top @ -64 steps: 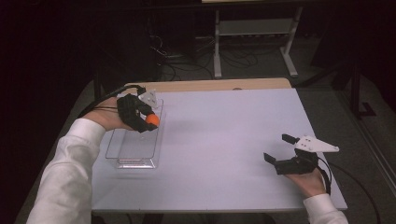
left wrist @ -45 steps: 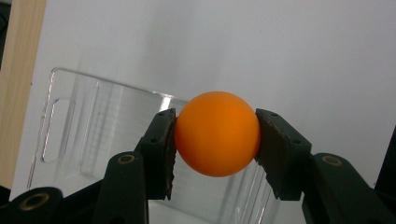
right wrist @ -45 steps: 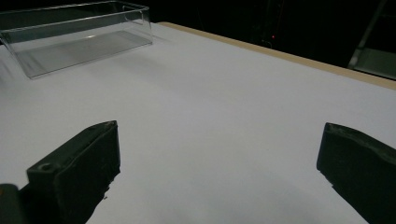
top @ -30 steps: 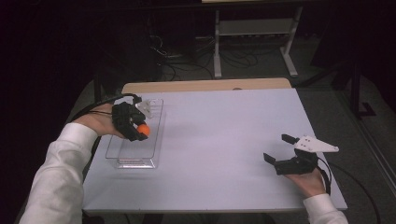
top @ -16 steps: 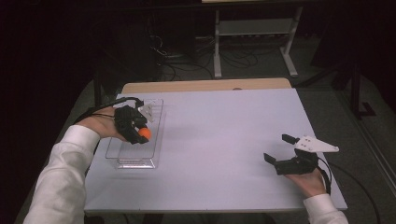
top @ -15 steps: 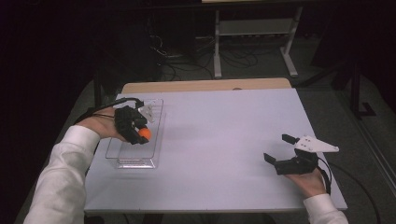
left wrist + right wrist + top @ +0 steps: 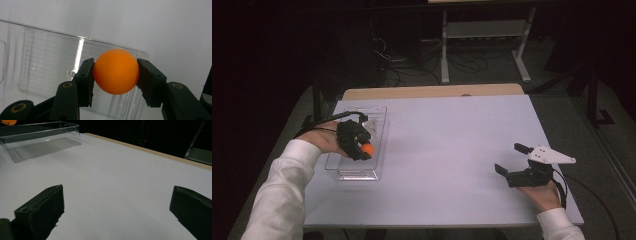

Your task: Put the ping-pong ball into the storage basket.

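White tabletop (image 7: 447, 150) fills the middle of the high view, with dark floor and a metal stand behind it at the top of the frame. Nearest us, at the lower right of that view, we hold the right gripper (image 7: 515, 162) low over the table, its jaws spread wide with nothing between them; in the right gripper view bare white surface lies between the two black jaws. At the left of the high view, a little farther up the frame, our left gripper (image 7: 366, 149) pinches an orange ball (image 7: 368, 149) over the clear plastic tray (image 7: 377, 112). In the left gripper view the ball (image 7: 116, 71) sits squarely between both pads (image 7: 88, 81), pressed from either side, with the tray's ribbed floor (image 7: 47, 72) behind it.
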Motion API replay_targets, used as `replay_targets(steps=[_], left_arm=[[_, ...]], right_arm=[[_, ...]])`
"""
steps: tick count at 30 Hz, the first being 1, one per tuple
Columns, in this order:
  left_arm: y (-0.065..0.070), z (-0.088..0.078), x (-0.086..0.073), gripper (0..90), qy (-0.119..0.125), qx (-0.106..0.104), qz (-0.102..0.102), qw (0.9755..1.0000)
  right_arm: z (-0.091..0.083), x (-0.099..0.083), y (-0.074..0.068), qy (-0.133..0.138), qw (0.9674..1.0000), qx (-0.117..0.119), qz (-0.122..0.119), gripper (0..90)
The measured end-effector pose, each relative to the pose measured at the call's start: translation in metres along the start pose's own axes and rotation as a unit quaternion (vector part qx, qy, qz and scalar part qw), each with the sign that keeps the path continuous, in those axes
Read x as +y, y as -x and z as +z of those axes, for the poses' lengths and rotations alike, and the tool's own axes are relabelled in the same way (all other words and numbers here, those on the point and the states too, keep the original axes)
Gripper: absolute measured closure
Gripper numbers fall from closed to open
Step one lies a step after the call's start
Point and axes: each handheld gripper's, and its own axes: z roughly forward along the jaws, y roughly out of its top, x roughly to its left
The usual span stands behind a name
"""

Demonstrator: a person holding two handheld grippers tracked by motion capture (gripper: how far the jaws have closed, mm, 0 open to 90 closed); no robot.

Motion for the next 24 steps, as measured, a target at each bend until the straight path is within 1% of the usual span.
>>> replay_targets(steps=[2, 4, 5, 7, 9, 11, 12, 16, 18, 21, 24], left_arm=[[0.001, 0.001, 0.000, 50.2, 0.006, -0.004, 0.000, 1.0000], [0.001, 0.002, 0.001, 50.2, 0.004, -0.002, 0.002, 1.0000], [0.002, 0.005, 0.001, 50.2, -0.001, -0.005, 0.003, 1.0000], [0.002, 0.007, 0.000, 50.2, -0.001, -0.006, 0.002, 1.0000], [0.002, 0.009, -0.001, 50.2, 0.001, -0.008, -0.001, 1.0000], [0.002, 0.011, -0.002, 50.2, -0.001, -0.007, 0.001, 1.0000], [0.002, 0.012, -0.003, 50.2, -0.001, -0.009, -0.004, 1.0000], [0.002, 0.015, -0.005, 50.3, -0.002, -0.011, -0.002, 0.9999], [0.002, 0.019, -0.008, 50.3, 0.001, -0.016, -0.008, 0.9998], [0.000, 0.024, -0.008, 50.3, -0.005, -0.017, -0.011, 0.9998], [-0.001, 0.028, -0.007, 50.3, -0.011, -0.018, -0.005, 0.9998]], right_arm=[[0.000, 0.000, 0.000, -0.001, 1.0000, 0.000, 0.000, 0.0], [0.000, 0.000, 0.000, -0.001, 1.0000, 0.000, -0.001, 0.0], [0.000, 0.000, 0.000, -0.001, 1.0000, -0.001, -0.002, 0.0], [0.000, 0.000, 0.000, -0.001, 1.0000, -0.002, -0.003, 0.0], [0.000, 0.000, -0.001, 0.000, 1.0000, -0.003, -0.005, 0.0], [0.000, 0.000, -0.001, 0.000, 1.0000, -0.002, -0.005, 0.0], [0.000, 0.000, -0.001, 0.000, 1.0000, -0.003, -0.005, 0.0], [0.000, 0.000, -0.001, -0.001, 1.0000, -0.002, -0.006, 0.0], [0.000, 0.000, -0.001, -0.002, 1.0000, -0.002, -0.007, 0.0], [0.000, 0.000, -0.001, -0.002, 1.0000, -0.002, -0.006, 0.0], [0.000, 0.000, -0.001, -0.002, 1.0000, -0.003, -0.006, 0.0]])
